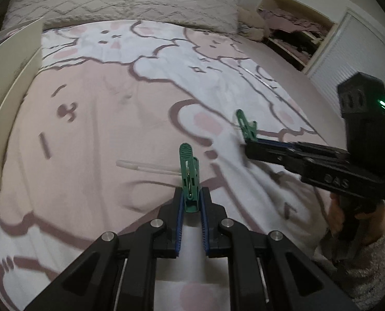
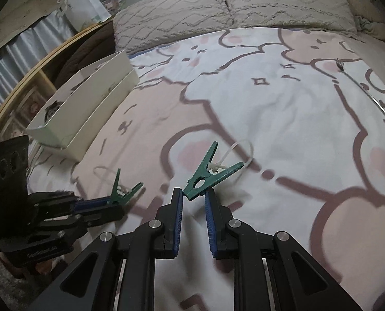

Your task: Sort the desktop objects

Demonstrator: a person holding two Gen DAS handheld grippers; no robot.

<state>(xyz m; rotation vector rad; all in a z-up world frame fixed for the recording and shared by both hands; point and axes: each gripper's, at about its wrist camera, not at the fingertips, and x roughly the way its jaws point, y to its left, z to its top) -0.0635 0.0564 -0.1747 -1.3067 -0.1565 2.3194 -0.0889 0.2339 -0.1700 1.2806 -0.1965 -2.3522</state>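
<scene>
A: So, where are the two green plastic clothes pegs?

B: Each sits in a pair of tongs, held above the bed with the pink-and-white cartoon-bear sheet (image 1: 93,134). The left tongs (image 1: 191,202) are pressed together on the left green peg (image 1: 189,173); its long axis runs straight on from the blue pads, handle end away from the camera, toward the head of the bed. A thin white cord loop (image 1: 145,167) hangs from it to the left.

A: And the other?

B: The right tongs (image 2: 193,197) pinch the right green peg (image 2: 208,175) by its closed nose. That peg's long axis is tilted up and to the right in the right wrist view, its two handles spread in a V toward the bed's right edge, with its own white loop (image 2: 240,153) tied at the spring.

A: Do the tools touch?

B: No. In the left wrist view the right tongs (image 1: 249,140) come in from the right, apart from the left ones, a hand (image 1: 345,220) in a fuzzy sleeve underneath.

A: Anything else on the bed?

B: An open white cardboard box (image 2: 88,108) lies near the left edge, and grey textured pillows (image 2: 231,7) line the head.
</scene>
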